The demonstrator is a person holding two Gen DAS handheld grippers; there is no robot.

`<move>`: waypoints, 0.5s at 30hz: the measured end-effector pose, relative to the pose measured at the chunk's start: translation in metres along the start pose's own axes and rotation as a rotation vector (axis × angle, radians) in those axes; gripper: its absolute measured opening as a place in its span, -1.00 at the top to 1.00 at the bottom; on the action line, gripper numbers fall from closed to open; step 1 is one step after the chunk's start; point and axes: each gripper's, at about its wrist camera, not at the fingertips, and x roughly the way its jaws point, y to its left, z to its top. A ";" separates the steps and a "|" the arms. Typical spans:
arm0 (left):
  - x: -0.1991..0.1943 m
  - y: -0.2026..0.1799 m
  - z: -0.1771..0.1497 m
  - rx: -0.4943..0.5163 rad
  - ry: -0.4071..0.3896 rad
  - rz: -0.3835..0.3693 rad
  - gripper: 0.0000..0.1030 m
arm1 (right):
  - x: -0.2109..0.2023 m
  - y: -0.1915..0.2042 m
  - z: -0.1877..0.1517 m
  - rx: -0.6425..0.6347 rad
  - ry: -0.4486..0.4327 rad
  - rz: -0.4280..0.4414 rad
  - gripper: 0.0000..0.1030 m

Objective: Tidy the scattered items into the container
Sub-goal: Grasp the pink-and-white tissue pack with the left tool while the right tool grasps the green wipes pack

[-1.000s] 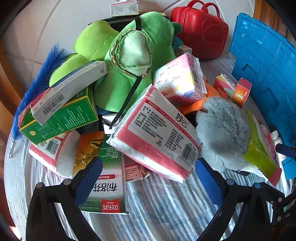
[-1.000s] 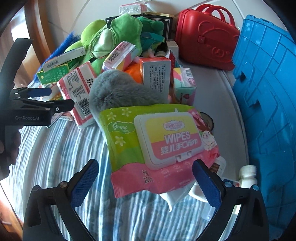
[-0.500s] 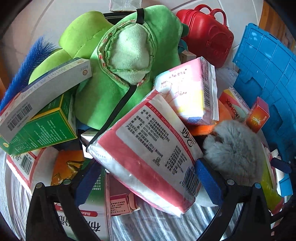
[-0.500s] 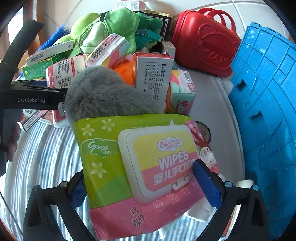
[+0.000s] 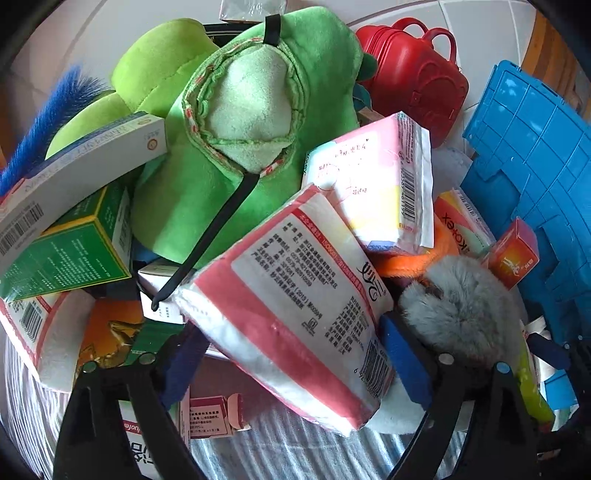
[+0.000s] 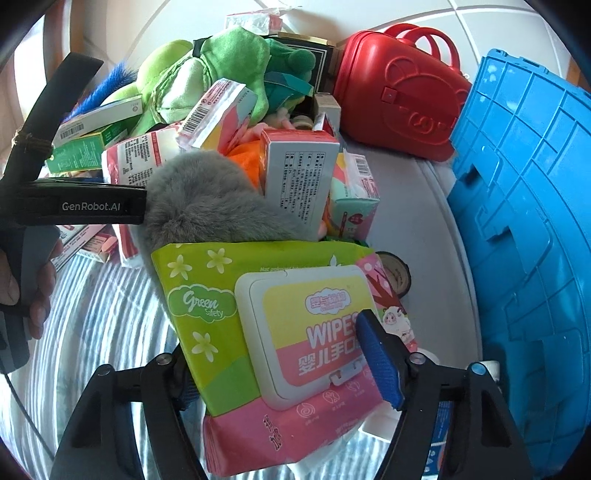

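Bright daylight, glare on floor tiles (image 6: 369,14) behind red bag (image 6: 399,92); sharp centre, fisheye-bent, dark-vignetted corners.

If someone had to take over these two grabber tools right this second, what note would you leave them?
Left gripper: jaws have just been closing around the pink-and-white tissue pack; pads at its sides.
Right gripper: jaws have just been closing on the wipes pack.
Both packs still lie in the heap on the striped cloth, beside the grey fluffy toy.
The blue crate stands to the right.
Done: nothing seen in the crate yet.
Left: lift both packs over, then clear the boxes, the green plush and the rest.
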 end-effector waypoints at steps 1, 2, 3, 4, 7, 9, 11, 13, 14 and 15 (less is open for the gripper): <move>-0.004 0.000 -0.001 0.001 -0.005 -0.001 -0.55 | -0.002 -0.002 0.000 0.006 -0.001 0.008 -0.23; -0.008 0.000 -0.003 0.003 -0.009 0.000 -0.49 | -0.004 -0.003 -0.001 0.011 -0.002 0.017 -0.15; -0.011 -0.001 -0.004 0.004 -0.014 0.001 -0.43 | -0.007 -0.005 -0.001 0.013 -0.003 0.023 -0.10; -0.014 0.000 -0.007 0.007 -0.020 0.002 -0.39 | -0.009 -0.006 0.000 0.016 -0.005 0.029 -0.03; -0.025 0.000 -0.005 0.014 -0.035 0.016 -0.30 | -0.017 -0.011 0.001 0.037 -0.013 0.050 0.13; -0.034 0.003 -0.006 0.015 -0.038 0.024 -0.28 | -0.023 -0.014 0.001 0.048 -0.017 0.060 0.20; -0.043 -0.002 -0.006 0.020 -0.045 0.032 -0.27 | -0.030 -0.017 0.001 0.054 -0.022 0.068 0.28; -0.052 -0.003 -0.006 0.023 -0.051 0.043 -0.27 | -0.036 -0.021 0.001 0.062 -0.027 0.075 0.32; -0.058 -0.001 -0.007 0.022 -0.055 0.046 -0.27 | -0.038 -0.023 0.000 0.067 -0.028 0.078 0.35; -0.063 0.000 -0.007 0.021 -0.060 0.050 -0.27 | -0.042 -0.025 0.000 0.072 -0.029 0.080 0.36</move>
